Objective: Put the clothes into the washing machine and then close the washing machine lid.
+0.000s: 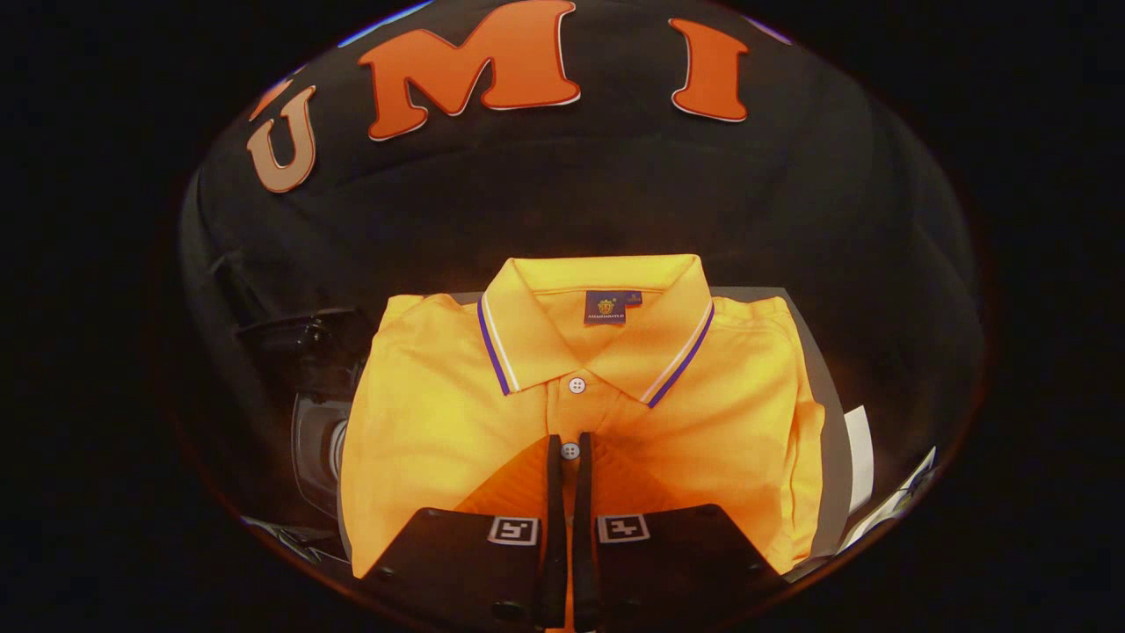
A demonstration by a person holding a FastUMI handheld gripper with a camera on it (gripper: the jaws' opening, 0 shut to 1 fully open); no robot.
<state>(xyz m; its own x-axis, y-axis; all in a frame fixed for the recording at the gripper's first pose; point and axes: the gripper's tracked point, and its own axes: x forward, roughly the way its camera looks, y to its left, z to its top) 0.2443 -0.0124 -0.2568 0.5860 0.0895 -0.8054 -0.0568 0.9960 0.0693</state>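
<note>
Folded orange cotton polo shirt (615, 413) with purple-and-white trimmed collar, flat on a grey slab-like surface (831, 413), directly under and ahead of the gripper (569, 453). Fingers nearly together over the button placket, a sliver of cloth between; pinched or merely hovering, cannot tell. Probably light, soft, floppy: likely to unfold and droop once lifted. Best hold: several layers bunched near the placket. Dark rounded machine (321, 413) just beside.

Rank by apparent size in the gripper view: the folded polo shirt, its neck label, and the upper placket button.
1. Folded polo shirt, by far the largest.
2. Neck label.
3. Upper placket button, smallest.
The gripper has its fingers nearly closed over the shirt's placket; grip unclear.
</note>
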